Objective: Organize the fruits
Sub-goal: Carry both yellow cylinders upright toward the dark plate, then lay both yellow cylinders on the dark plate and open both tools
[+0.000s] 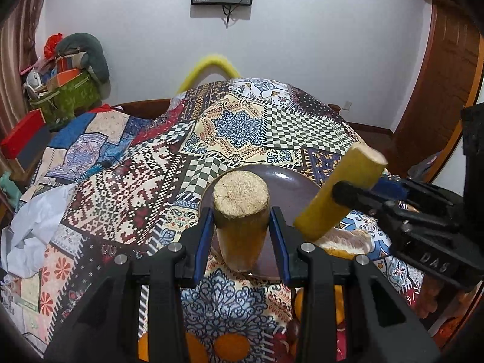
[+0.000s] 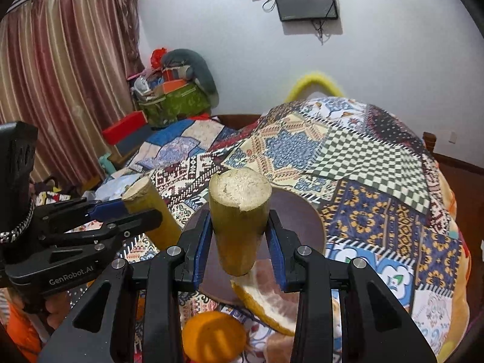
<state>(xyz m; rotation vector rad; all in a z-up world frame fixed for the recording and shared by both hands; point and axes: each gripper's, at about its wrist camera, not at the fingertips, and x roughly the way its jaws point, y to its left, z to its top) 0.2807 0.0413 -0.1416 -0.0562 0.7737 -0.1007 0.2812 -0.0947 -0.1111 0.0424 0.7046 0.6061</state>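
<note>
My left gripper is shut on a short yellow-green sugarcane piece, held upright above a dark brown plate. My right gripper is shut on a second sugarcane piece, also over the plate. Each gripper shows in the other's view: the right one with its cane at the right, the left one with its cane at the left. A pomelo wedge lies at the plate's near edge. An orange sits below.
A patchwork cloth covers the table. White crumpled paper lies at the left. Oranges lie near the front edge. A cluttered green bag and a red box stand at the back left. A wooden door is at the right.
</note>
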